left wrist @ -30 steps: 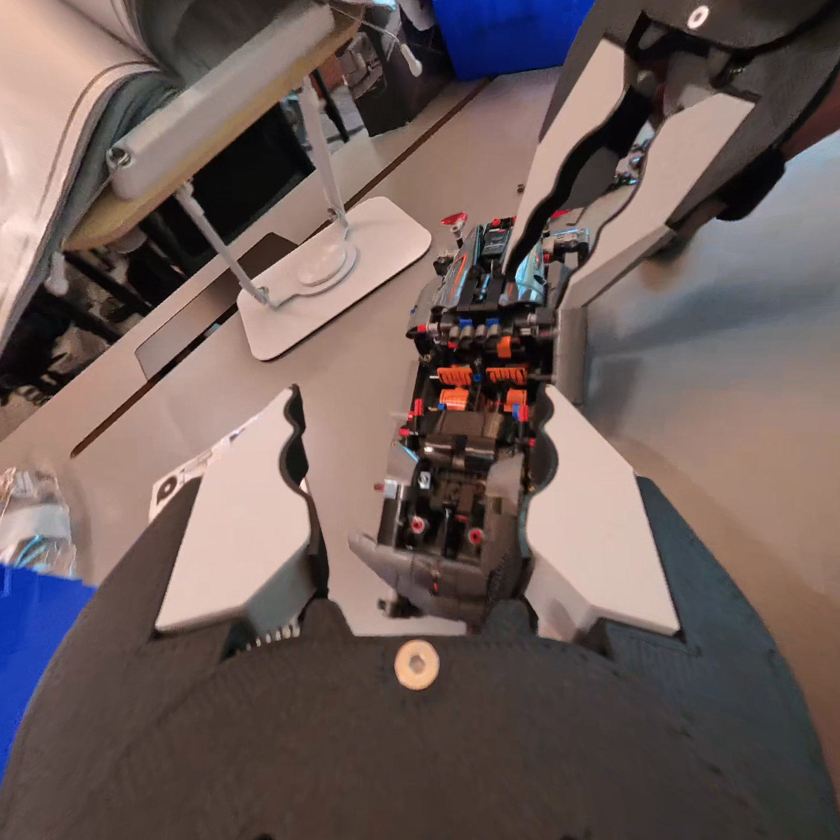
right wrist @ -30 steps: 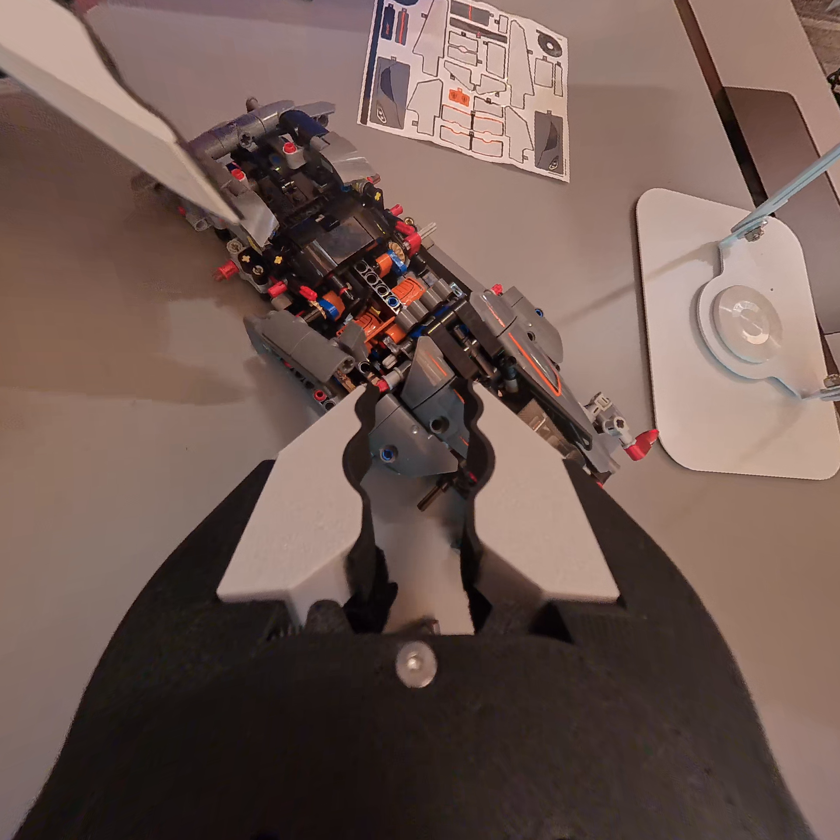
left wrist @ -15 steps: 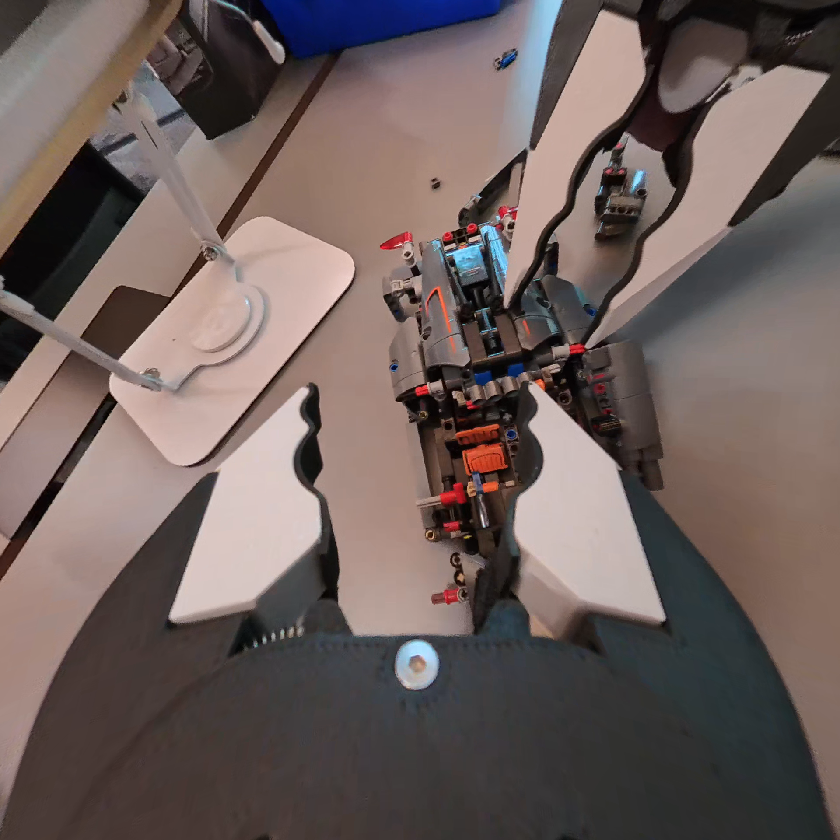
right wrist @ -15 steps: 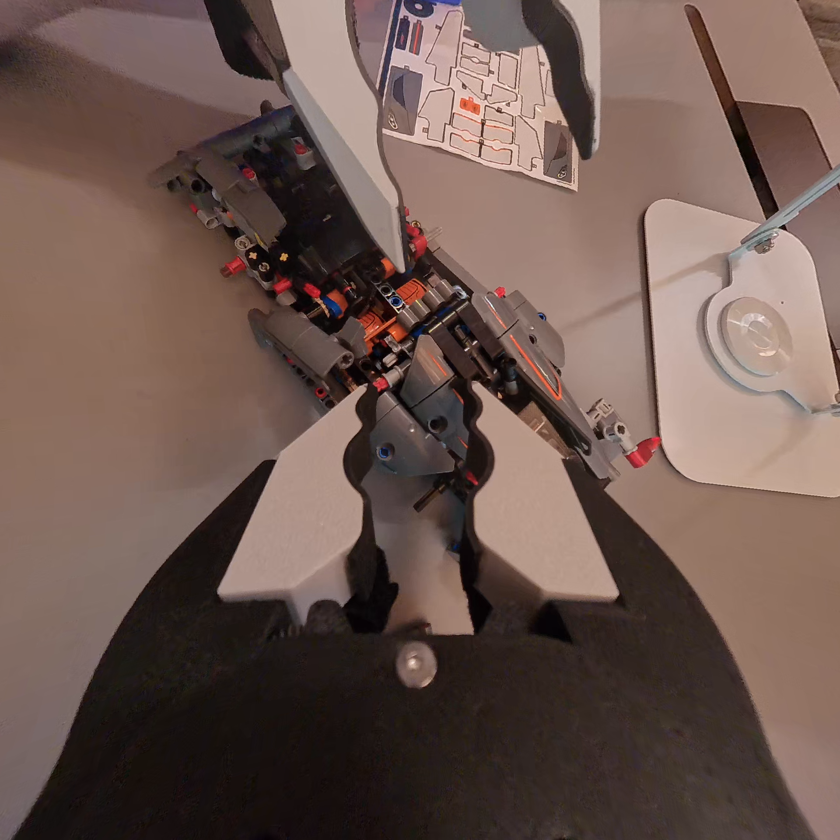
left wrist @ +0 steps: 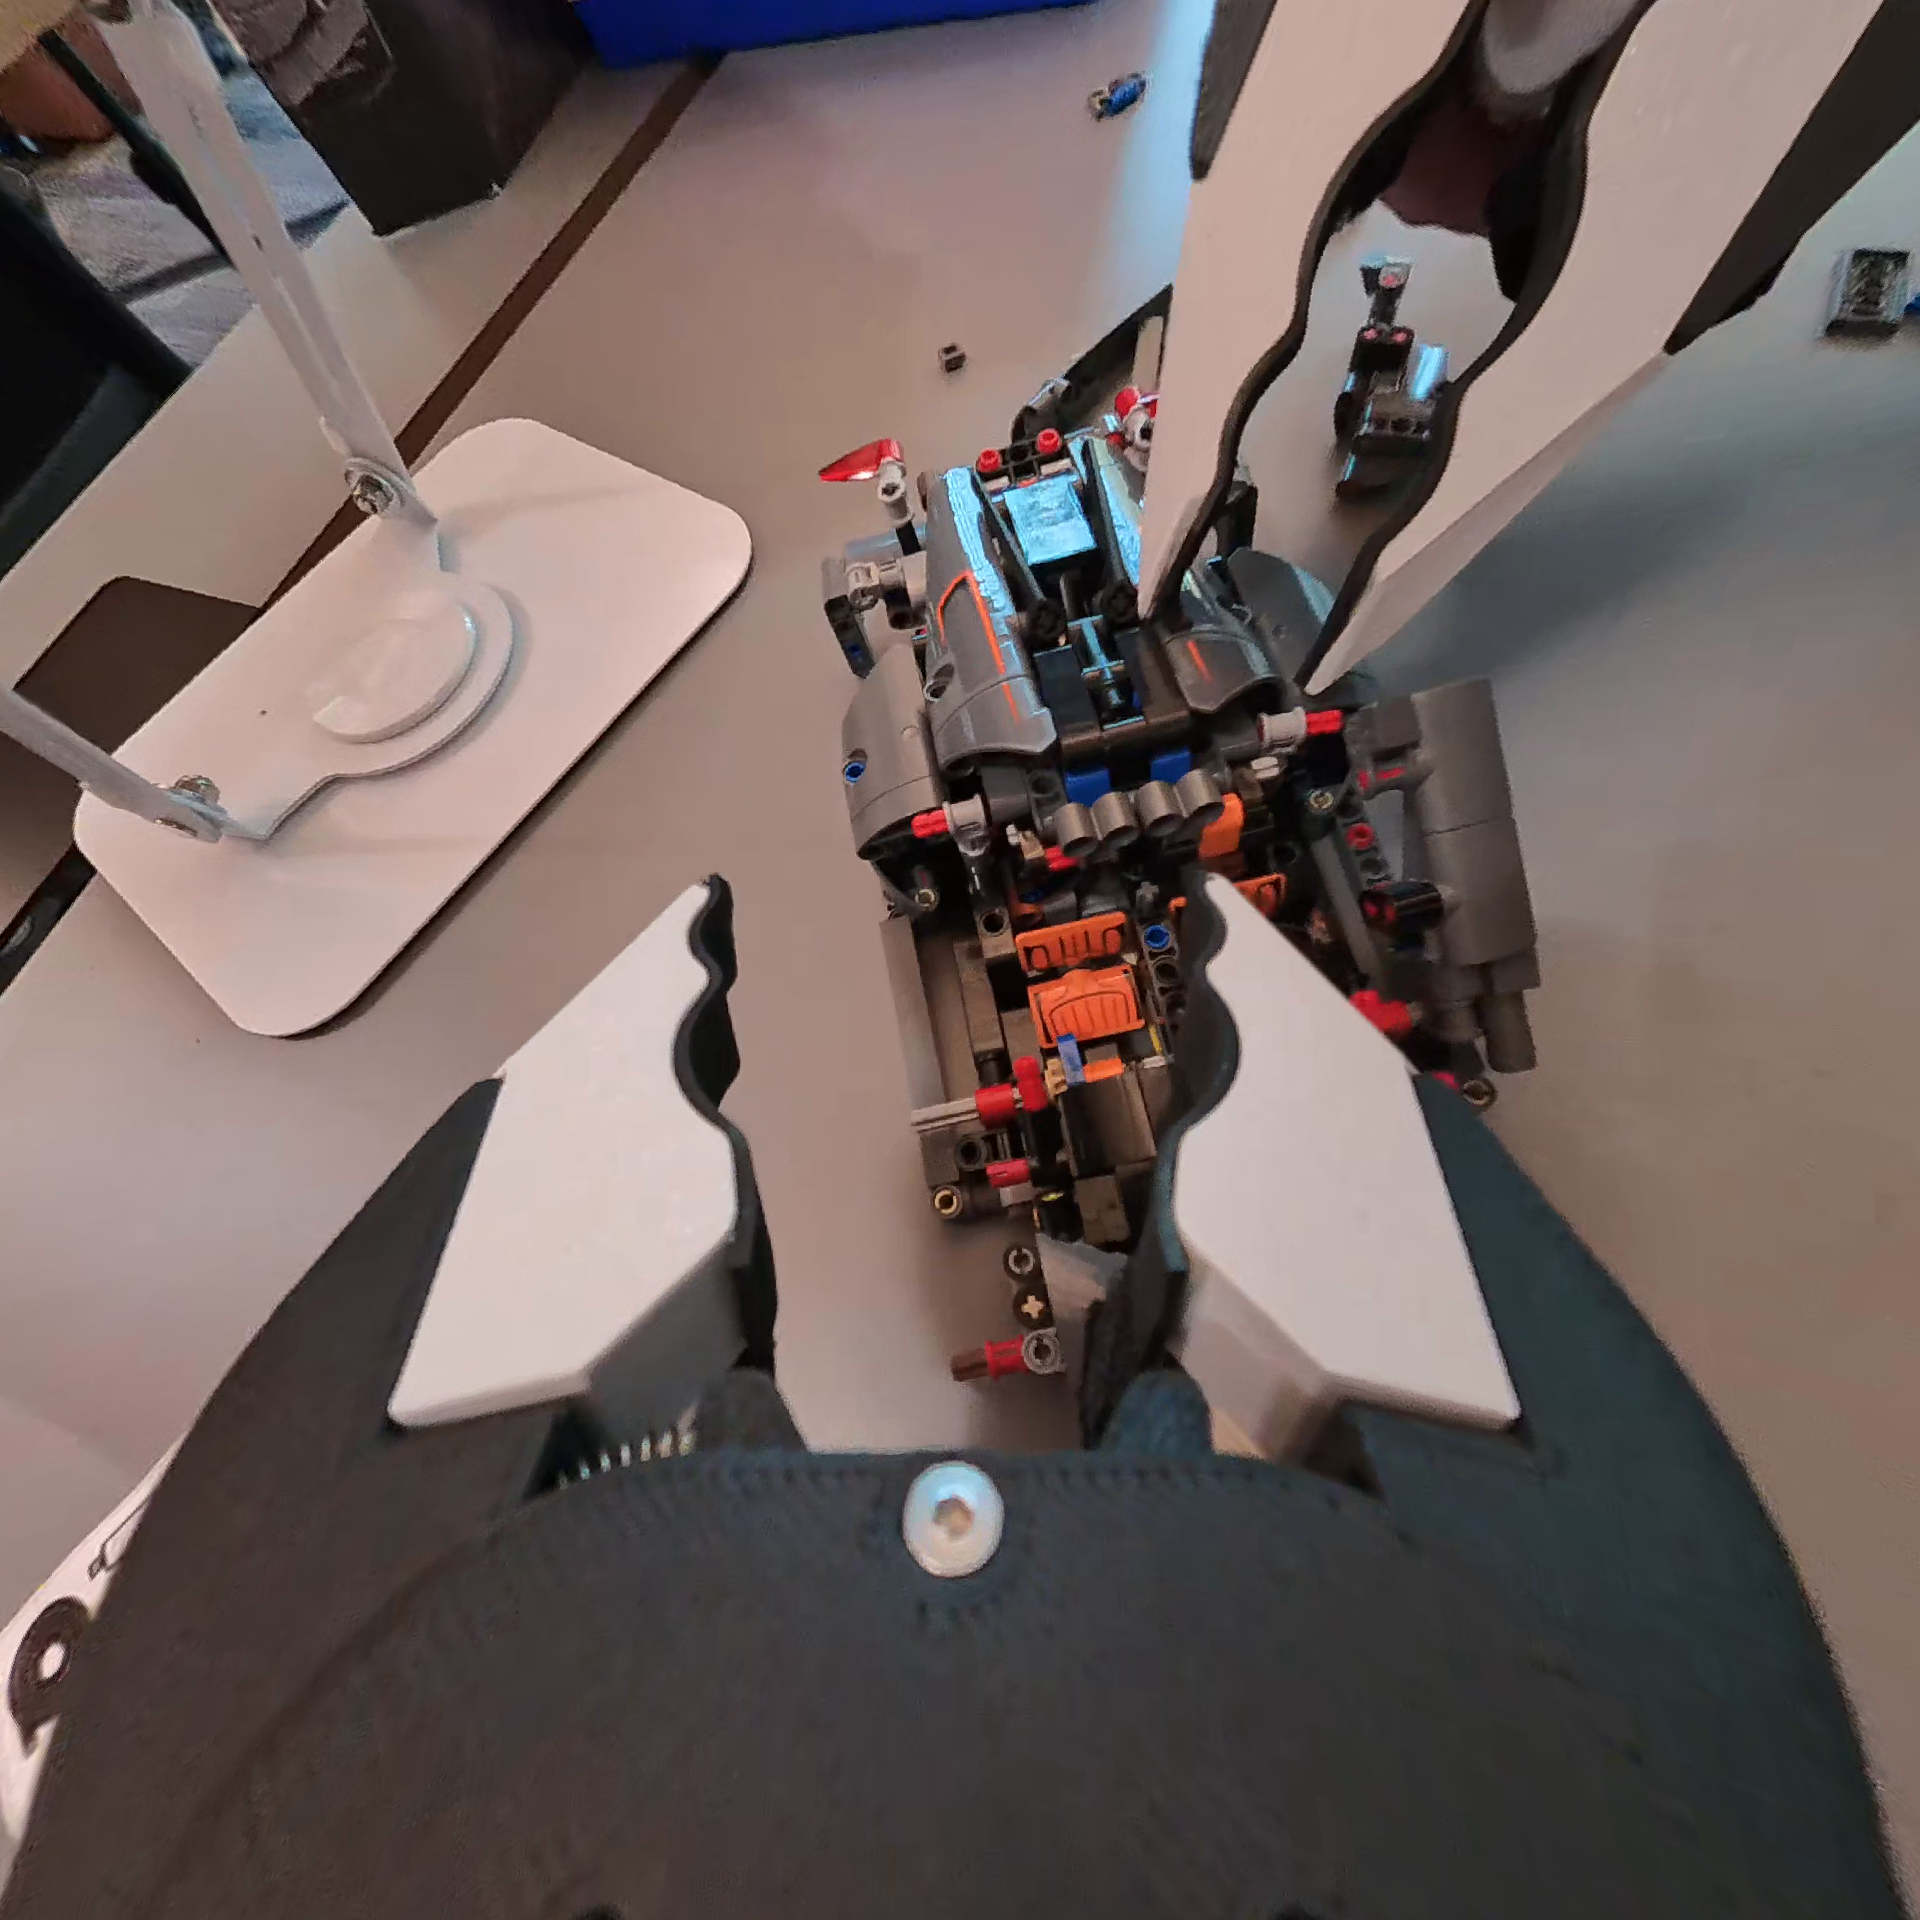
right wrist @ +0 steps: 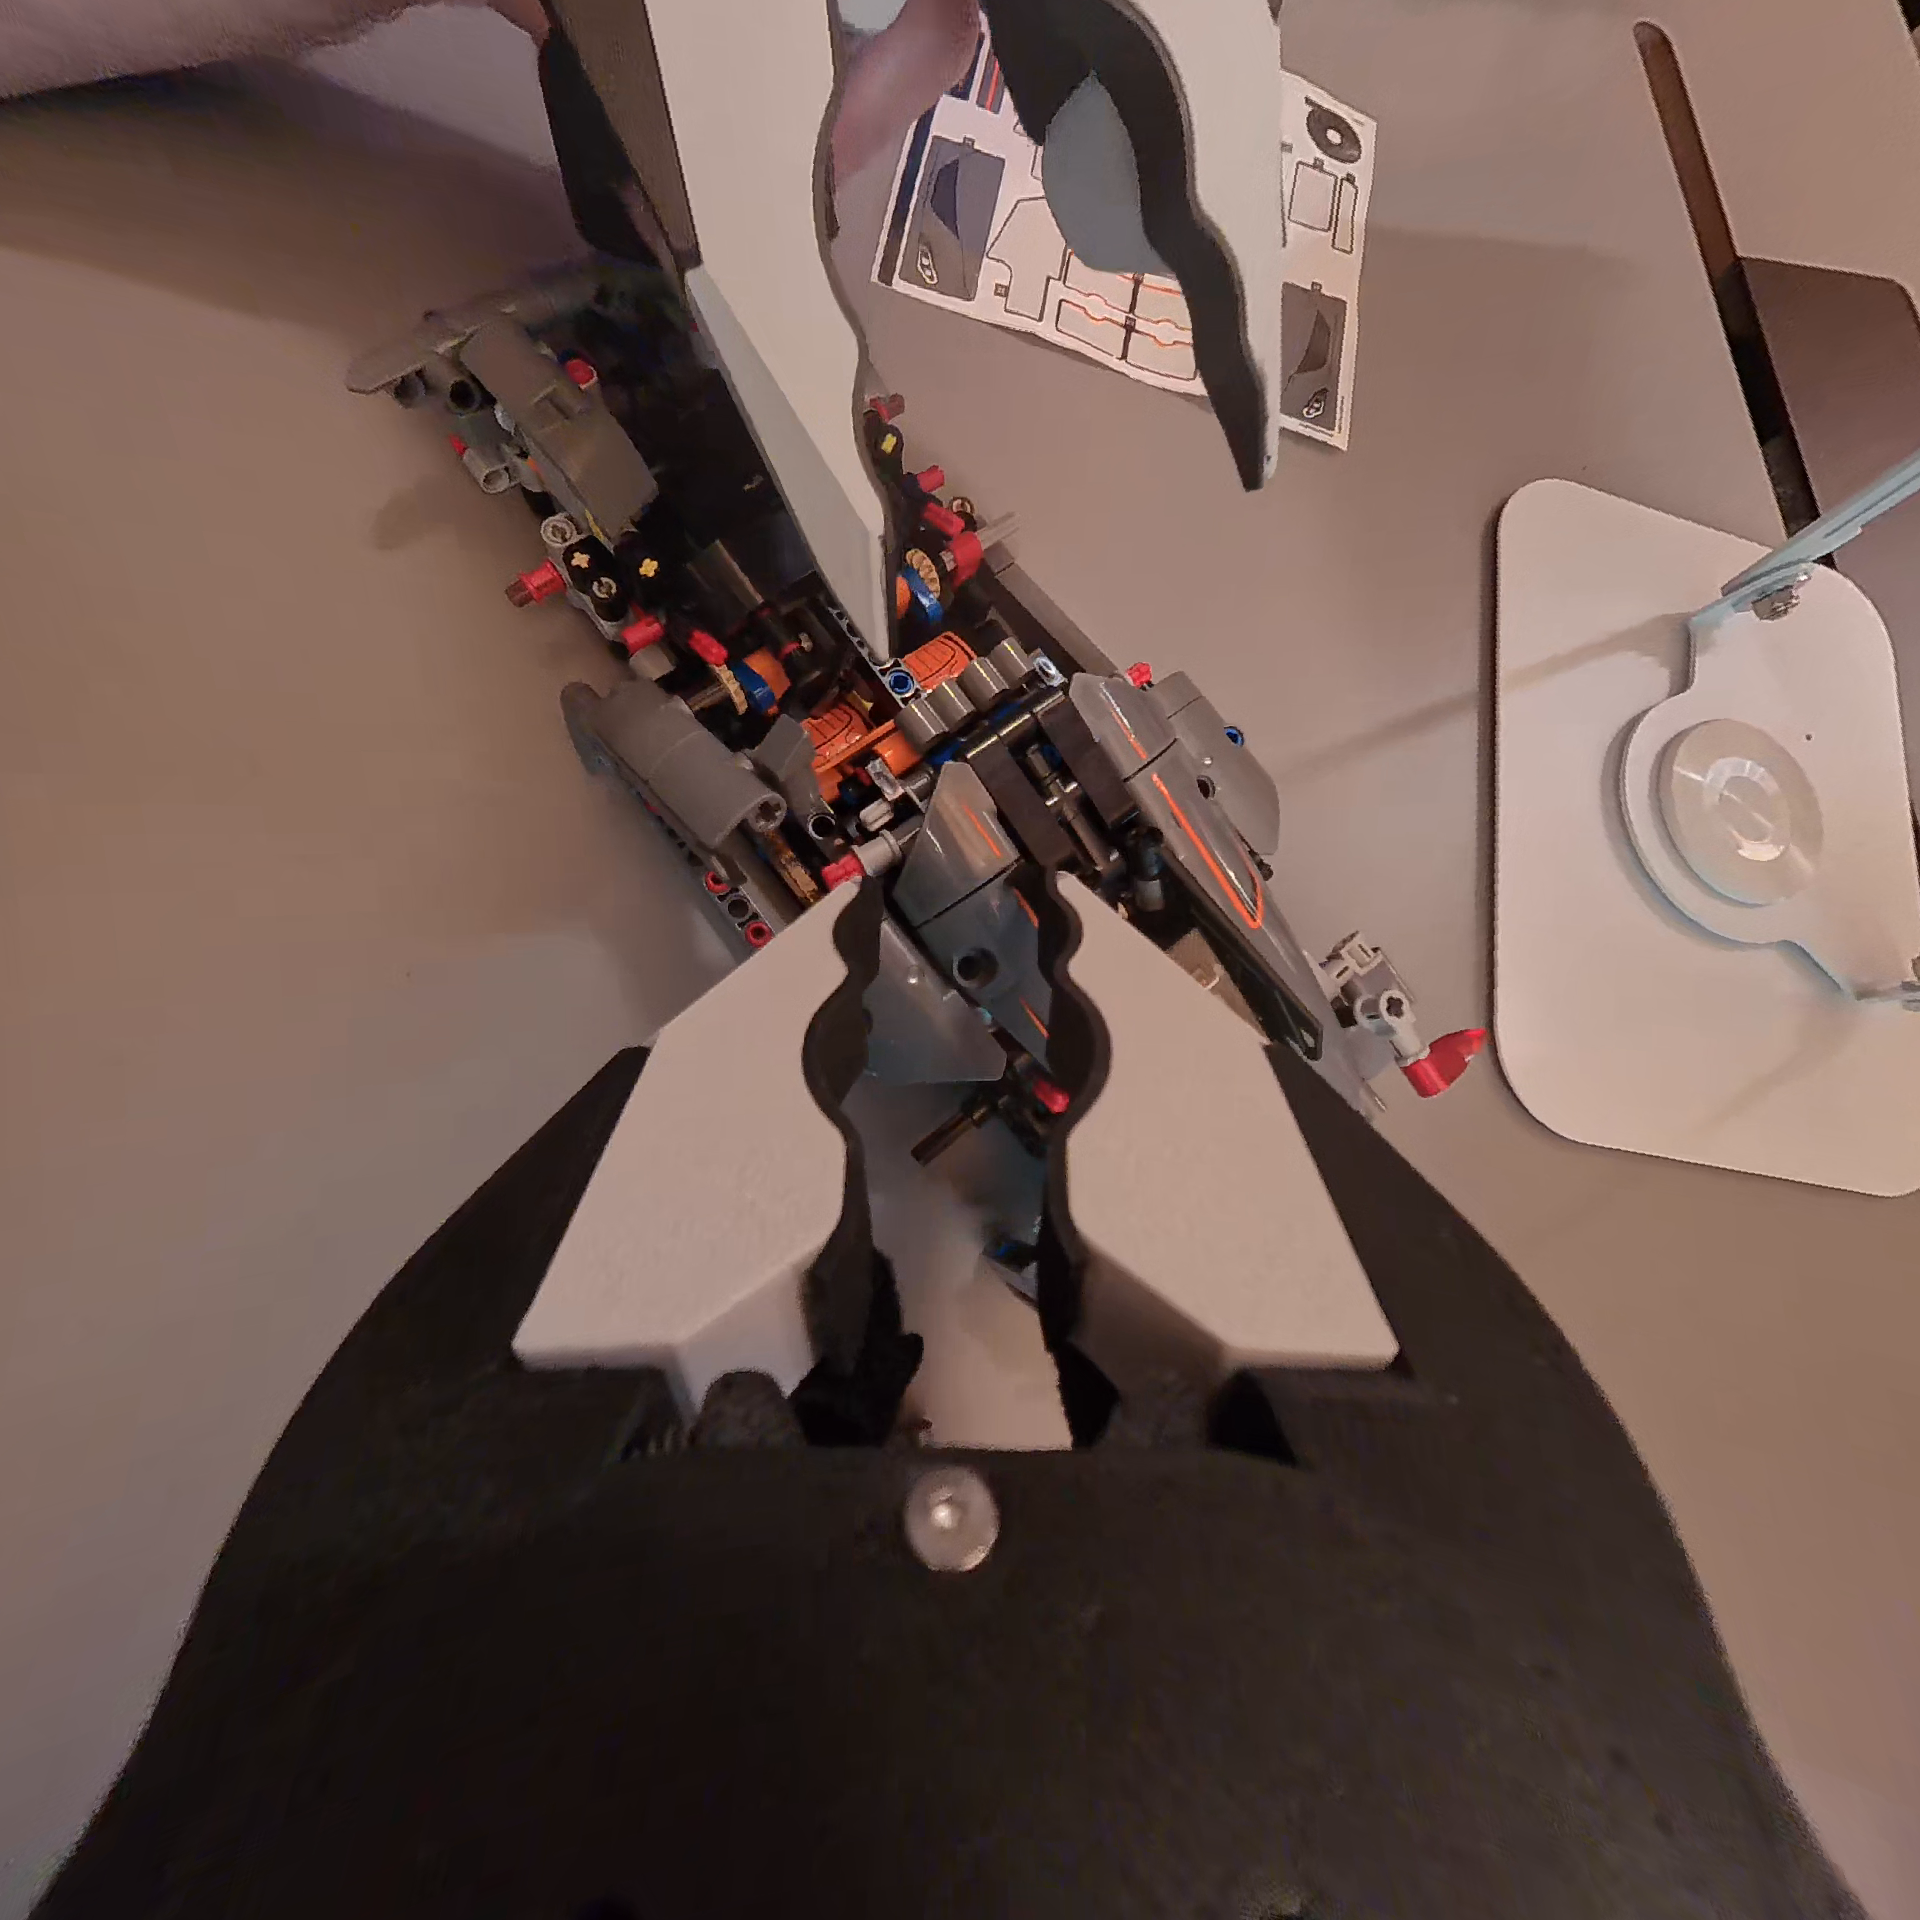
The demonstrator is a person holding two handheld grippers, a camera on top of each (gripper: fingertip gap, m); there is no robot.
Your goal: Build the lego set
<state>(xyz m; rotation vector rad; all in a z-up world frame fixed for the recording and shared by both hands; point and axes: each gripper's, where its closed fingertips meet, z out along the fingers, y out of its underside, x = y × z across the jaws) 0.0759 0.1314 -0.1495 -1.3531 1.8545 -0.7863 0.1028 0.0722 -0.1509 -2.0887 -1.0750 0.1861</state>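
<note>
Half-built grey-orange lego car (left wrist: 1101,831), apparently chassis exposed.

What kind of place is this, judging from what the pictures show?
Probably an indoor workshop or lab bench used for assembly. A wide grey table holds a half-built lego model, a sticker sheet and a white stand base. Blue bins stand beyond the table.

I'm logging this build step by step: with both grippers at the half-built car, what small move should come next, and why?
Probably close the left gripper across the grey, black and orange brick car chassis. Its jaws stand wide open, one finger over the chassis, the other over bare table, while the right gripper already pinches the car's dark grey orange-striped nose panel. A second hold would likely steady the model.
</note>
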